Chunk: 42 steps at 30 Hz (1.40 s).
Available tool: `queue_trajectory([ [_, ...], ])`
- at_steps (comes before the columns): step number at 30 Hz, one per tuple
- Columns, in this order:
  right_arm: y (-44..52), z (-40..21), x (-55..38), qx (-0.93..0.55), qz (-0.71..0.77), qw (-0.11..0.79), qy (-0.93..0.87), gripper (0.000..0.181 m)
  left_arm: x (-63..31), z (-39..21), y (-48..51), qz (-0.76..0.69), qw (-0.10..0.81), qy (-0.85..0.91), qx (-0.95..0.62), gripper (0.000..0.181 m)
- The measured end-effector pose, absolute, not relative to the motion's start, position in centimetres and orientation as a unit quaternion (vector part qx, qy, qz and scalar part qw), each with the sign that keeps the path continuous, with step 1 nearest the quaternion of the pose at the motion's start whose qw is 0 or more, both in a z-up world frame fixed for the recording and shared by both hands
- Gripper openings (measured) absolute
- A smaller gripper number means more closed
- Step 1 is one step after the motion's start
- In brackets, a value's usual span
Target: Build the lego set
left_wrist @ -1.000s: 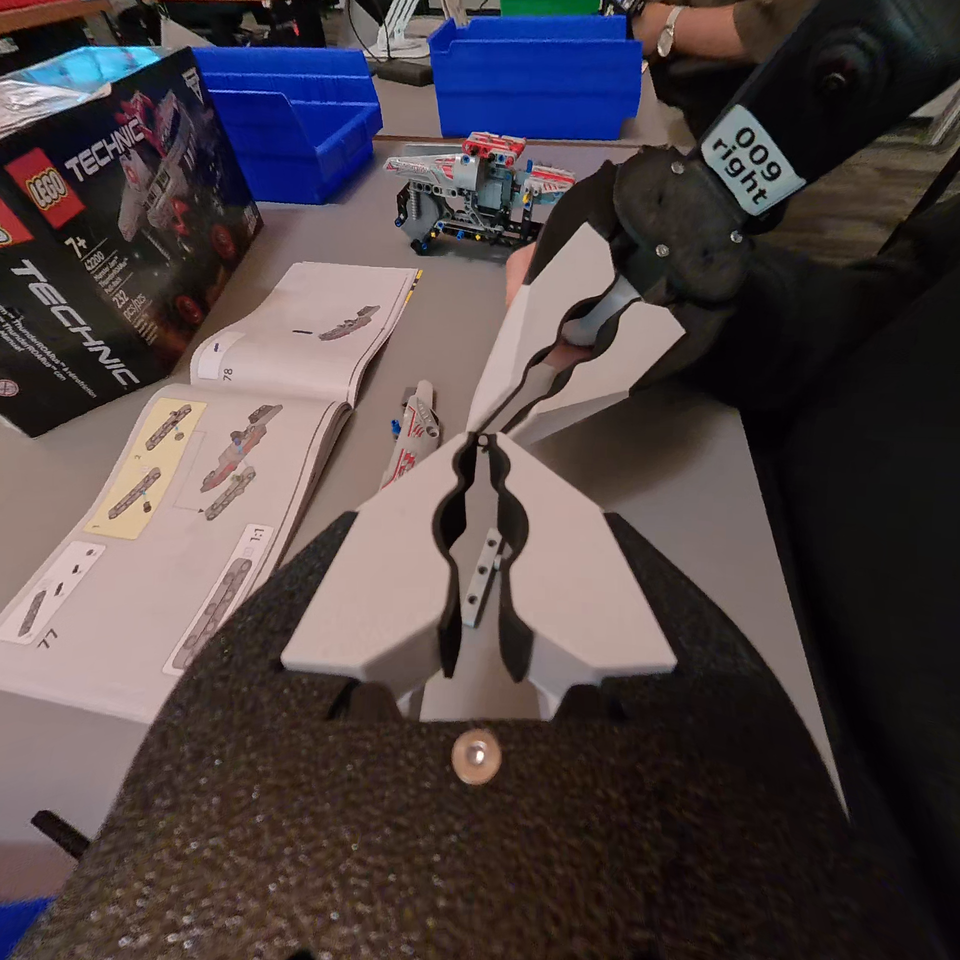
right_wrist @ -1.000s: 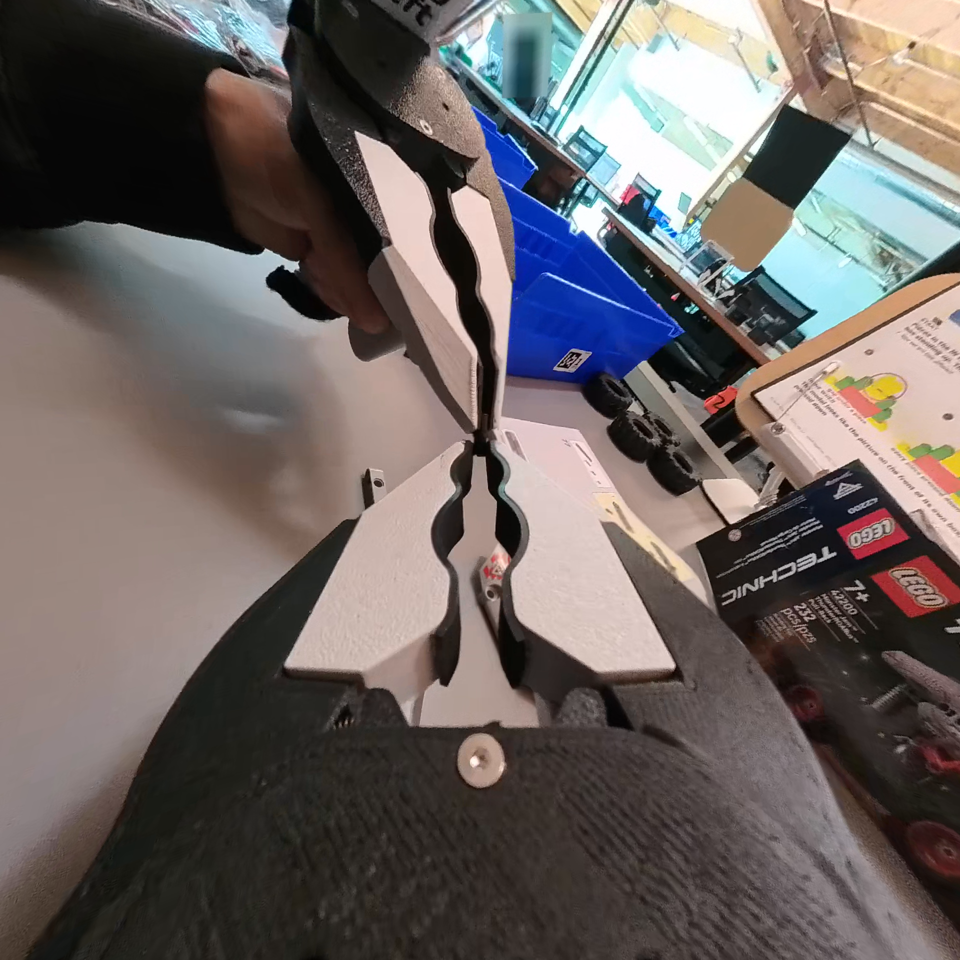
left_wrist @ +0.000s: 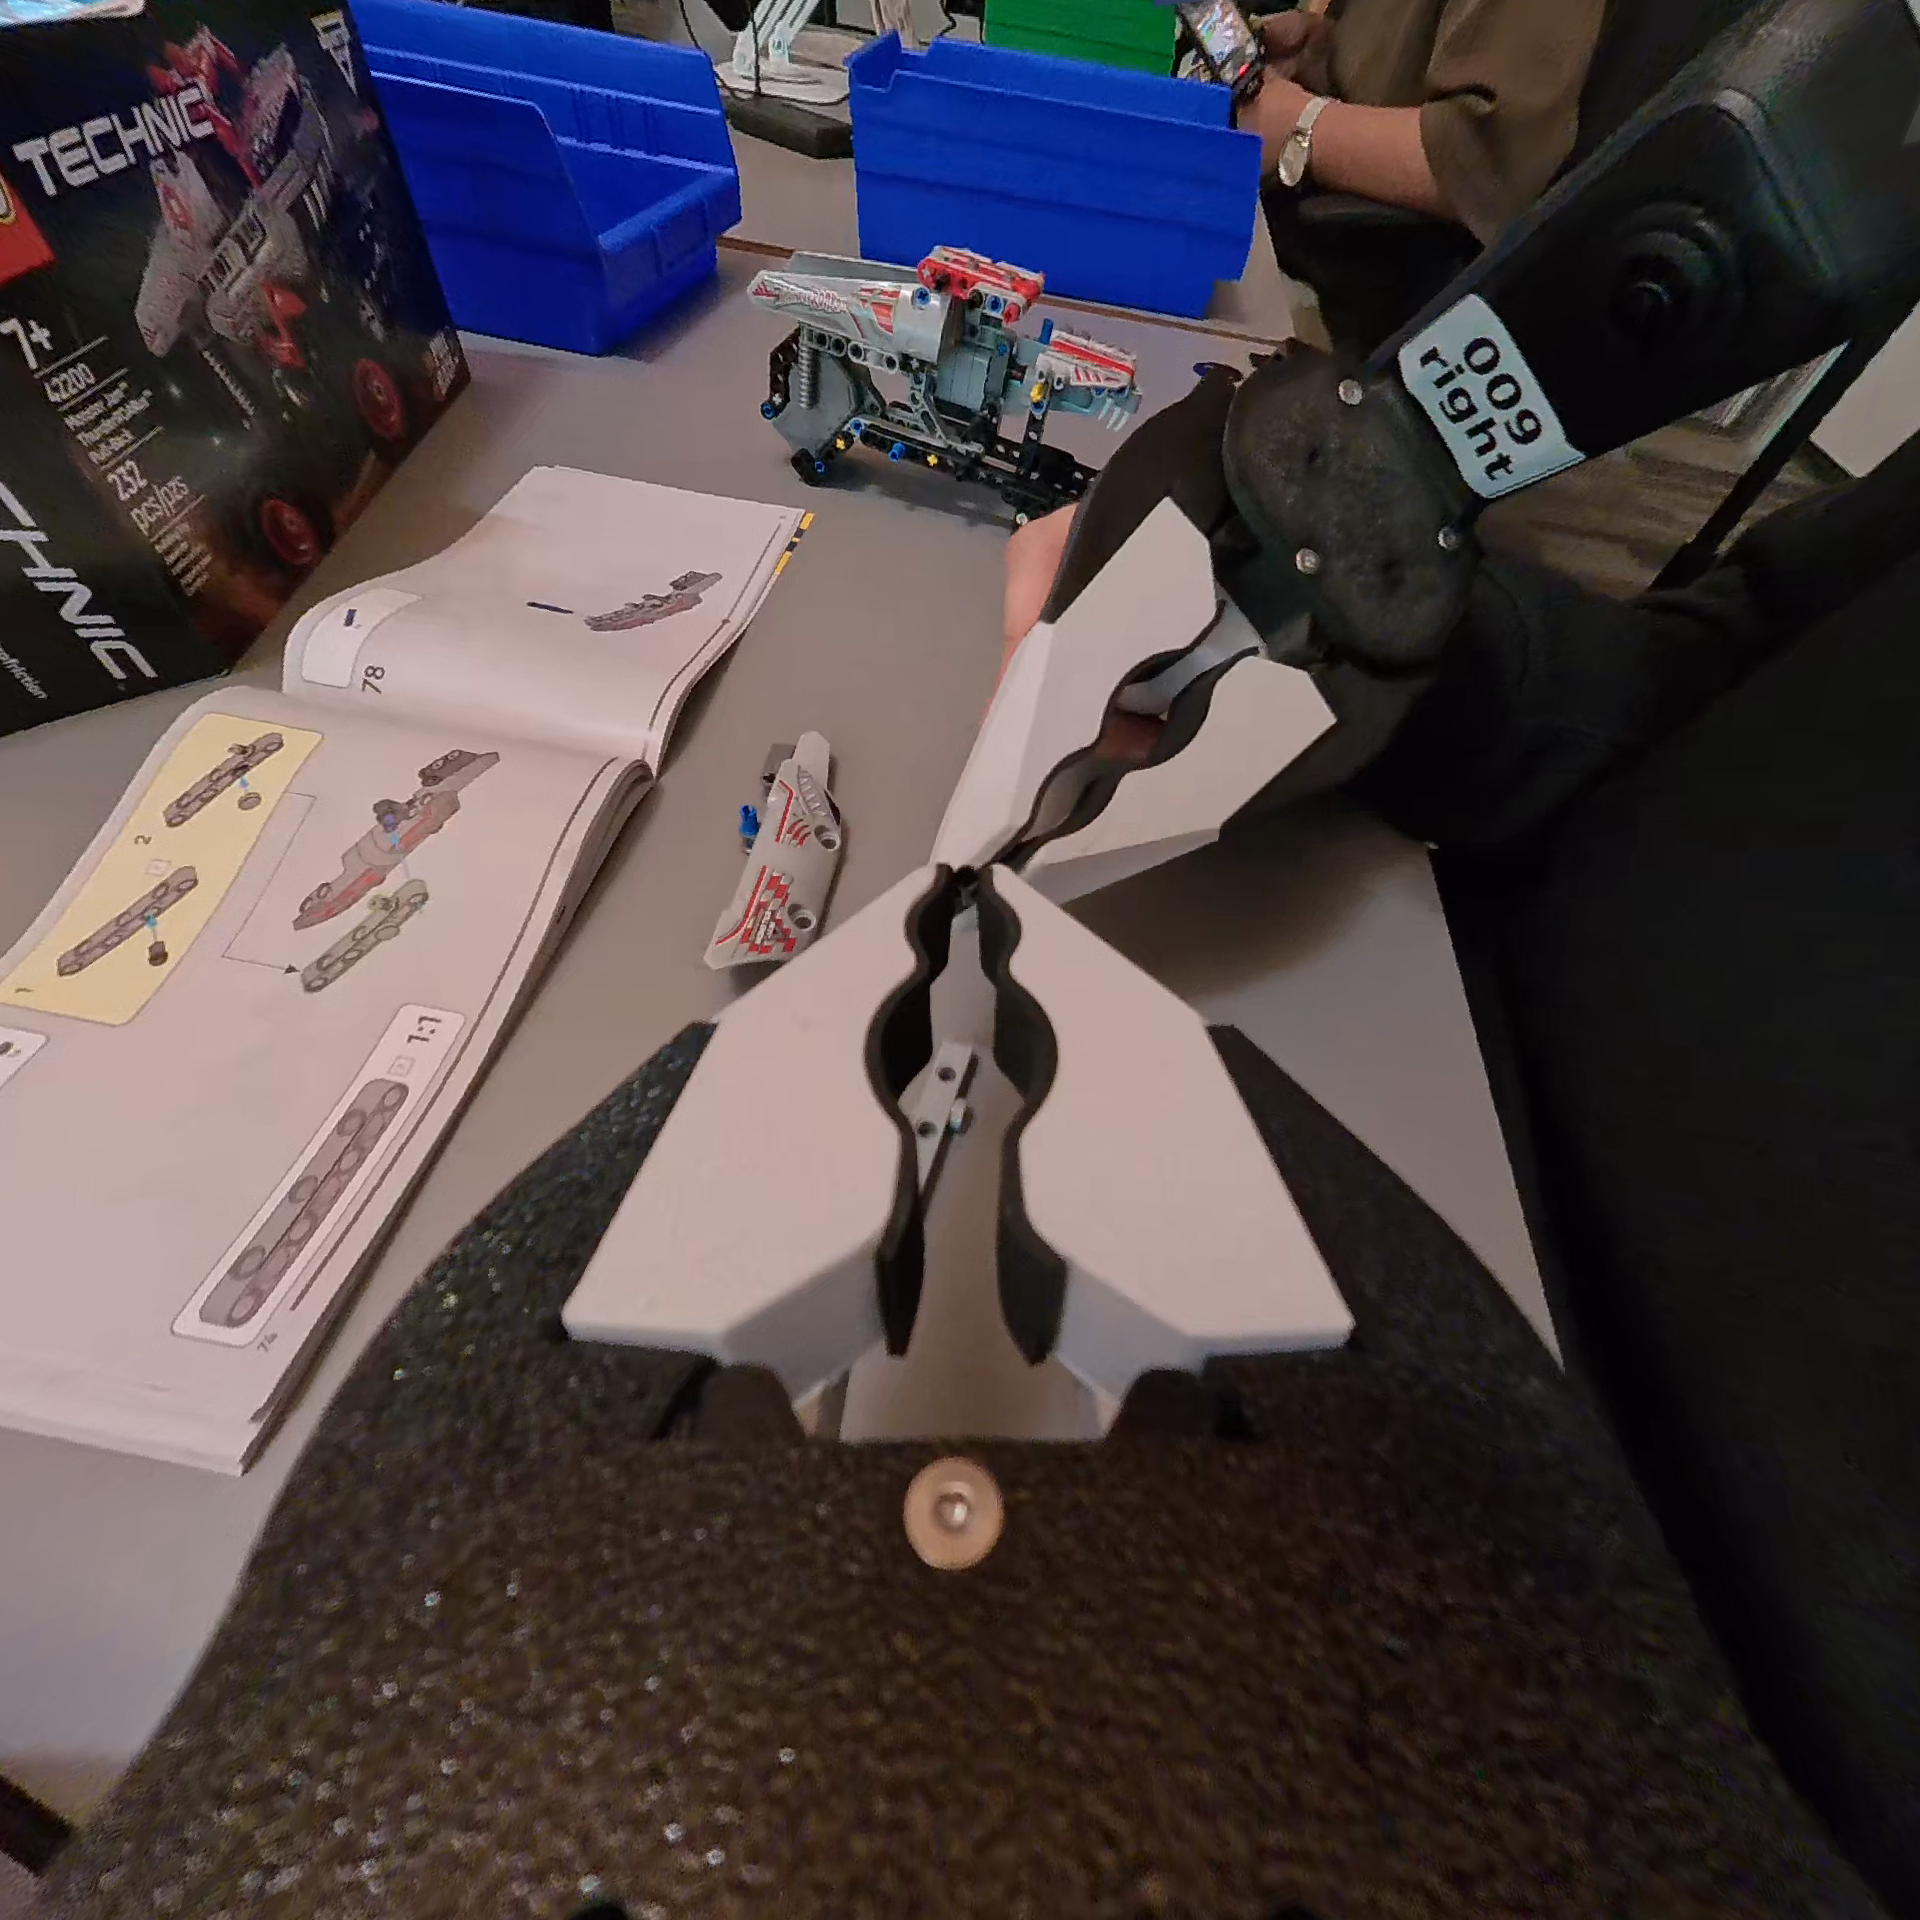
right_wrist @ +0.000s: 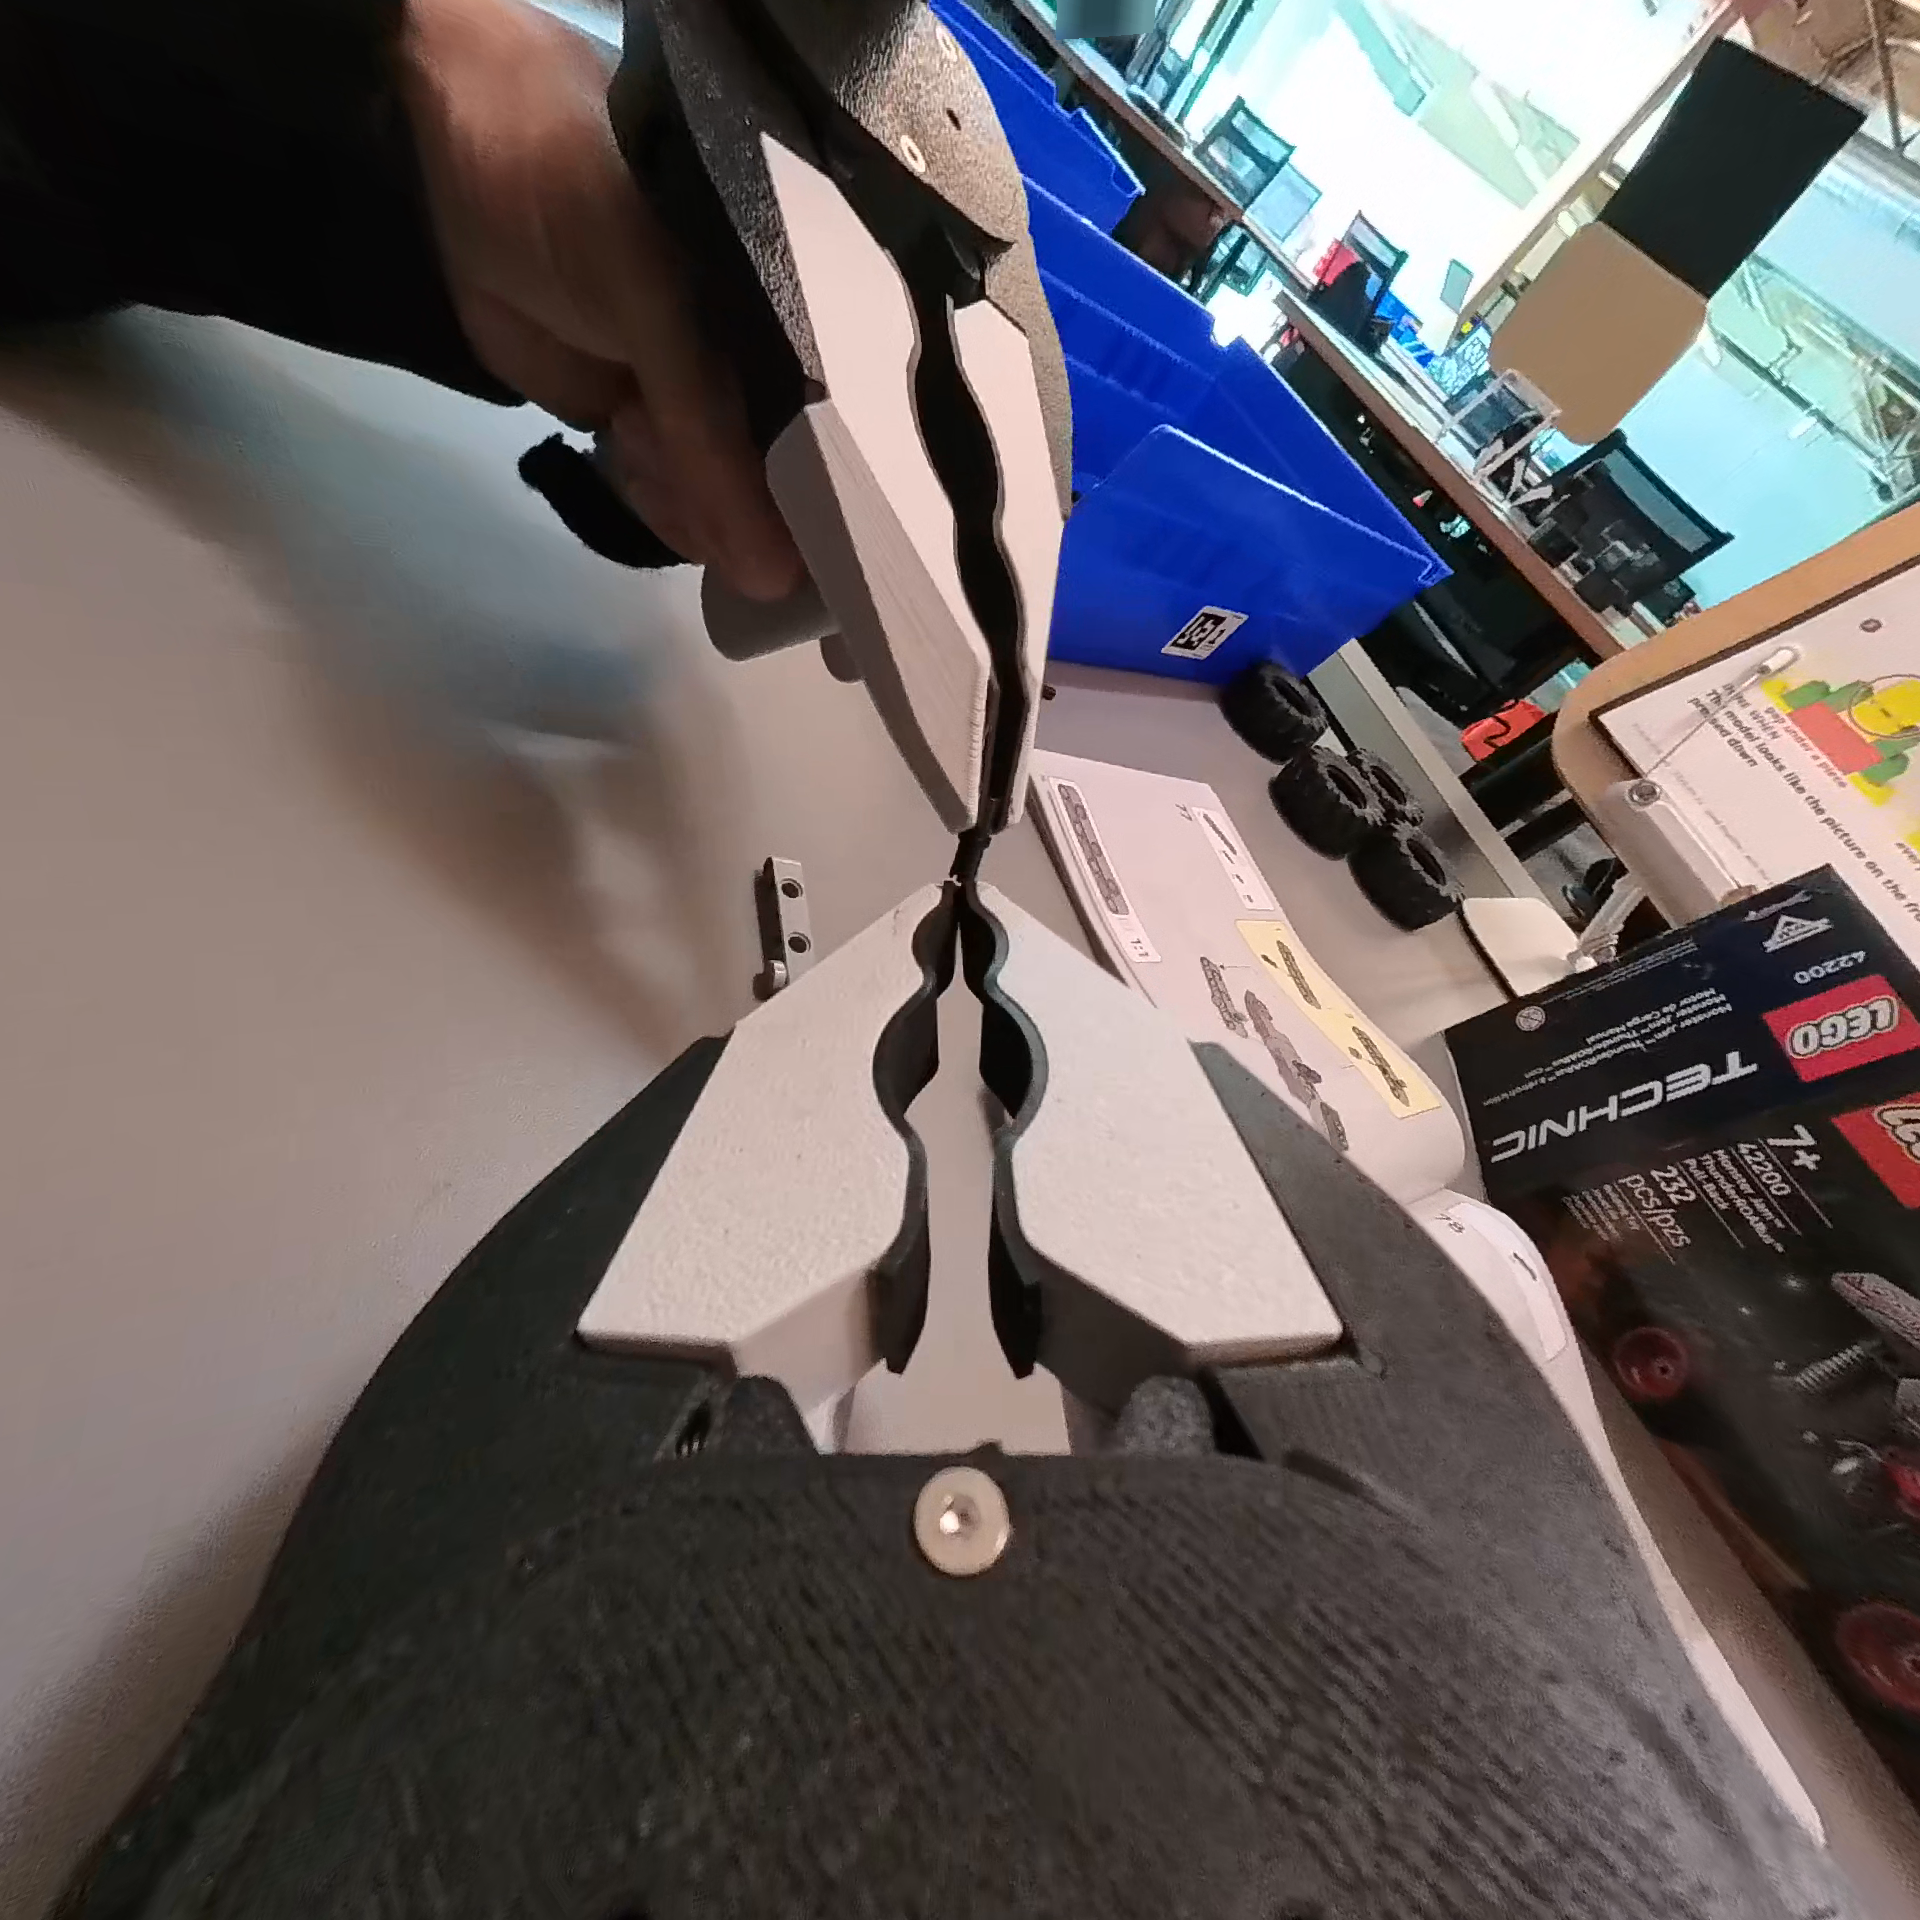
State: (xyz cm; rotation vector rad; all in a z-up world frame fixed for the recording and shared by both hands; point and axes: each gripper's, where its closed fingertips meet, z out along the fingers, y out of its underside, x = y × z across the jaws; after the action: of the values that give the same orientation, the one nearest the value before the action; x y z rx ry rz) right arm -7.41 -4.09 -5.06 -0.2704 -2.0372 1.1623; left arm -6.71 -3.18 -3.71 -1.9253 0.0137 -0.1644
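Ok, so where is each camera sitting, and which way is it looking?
Left wrist view: rides on the left tongs, looking across the table at the open booklet and half-built model; the right tongs poke in from the right.
Right wrist view: rides on the right tongs, facing the hand holding the left tongs, black wheels beyond.
Both show: the two tongs tip to tip, booklet, box, blue bins.

A half-built grey-and-red lego model [left_wrist: 940, 374] stands upright at upper centre, a loose printed panel [left_wrist: 779, 862] lying flat mid-frame below it.
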Motion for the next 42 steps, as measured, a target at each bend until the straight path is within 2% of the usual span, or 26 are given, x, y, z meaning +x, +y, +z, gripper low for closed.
queue_trajectory([
  [1, -4.1, -5.1, -7.5, -0.108, 0.453, 0.381, -0.799, 0.000, -6.8, -3.7, -3.1, -0.066, 0.570, 0.005, -0.819, 0.002],
  [10, -4.2, -5.1, -7.7, -0.114, 0.450, 0.392, -0.794, 0.000, -6.9, -3.8, -3.0, -0.056, 0.577, 0.010, -0.815, 0.001],
  [14, -4.2, -4.8, -7.6, -0.139, 0.485, 0.364, -0.783, 0.000, -7.0, -3.1, -3.0, -0.086, 0.601, -0.007, -0.795, 0.001],
  [15, -4.3, -4.7, -7.6, -0.147, 0.498, 0.352, -0.779, 0.009, -6.9, -2.9, -3.0, -0.094, 0.607, -0.010, -0.789, 0.001],
  [20, -4.5, -4.0, -7.4, -0.163, 0.531, 0.321, -0.767, 0.018, -6.7, -2.4, -2.7, -0.098, 0.625, -0.009, -0.774, 0.001],
  [21, -4.4, -3.9, -7.4, -0.165, 0.534, 0.322, -0.764, 0.017, -6.5, -2.3, -2.6, -0.102, 0.628, -0.007, -0.771, 0.001],
  [23, -4.3, -3.7, -7.4, -0.165, 0.539, 0.326, -0.759, 0.002, -6.4, -2.1, -2.5, -0.103, 0.636, -0.006, -0.765, 0.001],
  [31, -4.0, -4.6, -7.8, -0.139, 0.471, 0.375, -0.786, 0.000, -6.5, -3.1, -2.6, -0.059, 0.607, 0.024, -0.792, 0.002],
  [42, -4.4, -5.1, -7.7, -0.129, 0.456, 0.373, -0.798, 0.000, -6.7, -3.4, -3.0, -0.031, 0.591, 0.040, -0.805, 0.003],
])
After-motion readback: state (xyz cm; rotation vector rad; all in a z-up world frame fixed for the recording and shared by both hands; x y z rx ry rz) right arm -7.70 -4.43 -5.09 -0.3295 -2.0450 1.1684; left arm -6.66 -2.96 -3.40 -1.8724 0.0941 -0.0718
